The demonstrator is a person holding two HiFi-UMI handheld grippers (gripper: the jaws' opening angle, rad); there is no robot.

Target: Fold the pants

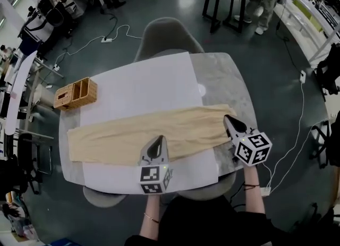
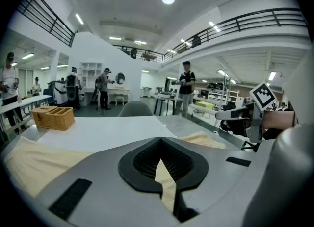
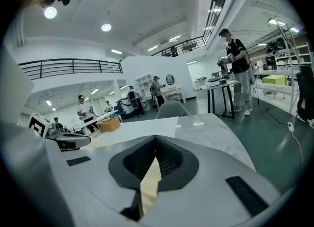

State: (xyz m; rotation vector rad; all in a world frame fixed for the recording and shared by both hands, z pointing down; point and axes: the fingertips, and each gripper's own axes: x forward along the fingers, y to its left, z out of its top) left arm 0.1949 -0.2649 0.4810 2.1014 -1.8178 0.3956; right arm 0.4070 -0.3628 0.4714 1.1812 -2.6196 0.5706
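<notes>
Pants of pale yellow cloth (image 1: 127, 133) lie in one long flat strip across the grey stone tabletop (image 1: 228, 80), mostly on top of a big white sheet (image 1: 143, 85). A brown woven basket (image 1: 76, 94) sits at the far left, apart from the pants.

No fold across the middle has been made yet, so this looks like the start of that step. The left gripper (image 1: 158, 138) is over the near edge of the pants, about halfway along. The right gripper (image 1: 228, 117) is at the right end. Both have their jaws pressed together.

Next, I think, the jaws must spread, dip to the cloth and pinch an edge — then carry it over.

Each gripper hides the bit of cloth under it. Yellow shows through the slit below each pair of jaws, but it seems to be cloth lying underneath, not held. Which end is the waist is hard to tell.
</notes>
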